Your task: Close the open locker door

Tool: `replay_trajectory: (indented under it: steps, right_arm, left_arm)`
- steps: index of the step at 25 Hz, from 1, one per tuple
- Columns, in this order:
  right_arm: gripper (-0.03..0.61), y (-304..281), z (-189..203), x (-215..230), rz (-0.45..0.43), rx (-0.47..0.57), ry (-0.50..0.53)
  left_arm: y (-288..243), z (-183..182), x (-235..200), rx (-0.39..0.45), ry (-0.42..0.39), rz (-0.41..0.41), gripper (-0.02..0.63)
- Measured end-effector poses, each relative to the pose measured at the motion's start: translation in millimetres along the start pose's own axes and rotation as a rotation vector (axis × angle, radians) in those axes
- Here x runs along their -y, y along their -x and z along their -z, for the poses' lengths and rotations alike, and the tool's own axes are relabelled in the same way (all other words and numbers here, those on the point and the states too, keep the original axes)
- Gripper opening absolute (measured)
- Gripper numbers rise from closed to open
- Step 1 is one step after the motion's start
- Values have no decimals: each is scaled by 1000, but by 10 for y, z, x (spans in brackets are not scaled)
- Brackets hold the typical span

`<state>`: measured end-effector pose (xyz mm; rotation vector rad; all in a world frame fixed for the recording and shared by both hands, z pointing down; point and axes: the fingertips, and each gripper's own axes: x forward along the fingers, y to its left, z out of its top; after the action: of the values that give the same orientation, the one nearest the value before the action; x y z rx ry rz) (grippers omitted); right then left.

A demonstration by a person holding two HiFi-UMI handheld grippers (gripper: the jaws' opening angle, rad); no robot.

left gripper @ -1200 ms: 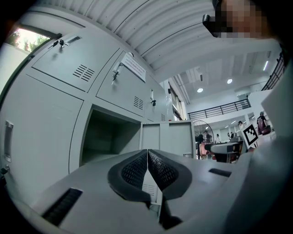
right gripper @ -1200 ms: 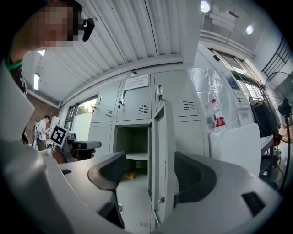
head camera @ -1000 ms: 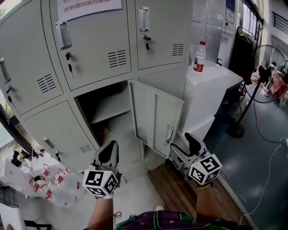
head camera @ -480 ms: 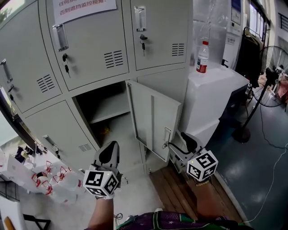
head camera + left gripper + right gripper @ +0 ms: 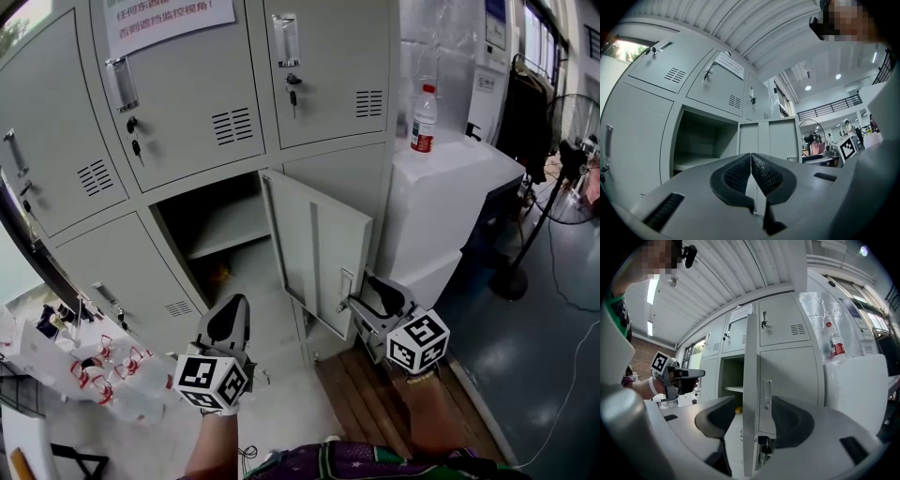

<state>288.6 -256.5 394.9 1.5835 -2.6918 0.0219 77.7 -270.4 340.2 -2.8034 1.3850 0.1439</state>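
**One door left to shut, with the right gripper just closing in on its edge**

None of the closing itself is showing yet. The locker door (image 5: 319, 248) is standing wide open, hanging from the right edge of its compartment (image 5: 220, 225) in the lower row of the locker bank (image 5: 187, 103) and swinging out towards the person. The shelf inside is lying fully exposed.

The right gripper (image 5: 366, 298) is sitting at the door's free edge, level with the recessed handle (image 5: 347, 284). Its jaws have just been narrowing, and in the right gripper view the thin edge of the door is standing between them. A gap is showing on the inner side, and neither pad appears to be pressing on the metal, so I am judging this as a straddle rather than a grip.

The left gripper (image 5: 228, 319) is hovering in front of the open compartment, well apart from the door, with its jaws pressed together on nothing.

Everything that counts is therefore still ahead. The door is waiting to be taken or pushed at its free edge, swung back across the opening and seated flush with the neighbouring fronts.
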Motion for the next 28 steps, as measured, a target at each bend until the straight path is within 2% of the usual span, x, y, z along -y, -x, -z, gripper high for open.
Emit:
replay_trajectory:
  steps: [17, 21, 28]
  right_arm:
    - [155, -128, 75, 11, -43, -33, 13]
    - [109, -134, 65, -42, -57, -35, 31]
    - [114, -125, 62, -183, -122, -37, 48]
  left_arm:
    - [22, 37, 38, -6, 3, -8, 23]
    - [35, 24, 36, -4, 1, -12, 23]
    - [45, 39, 55, -8, 1, -9, 24]
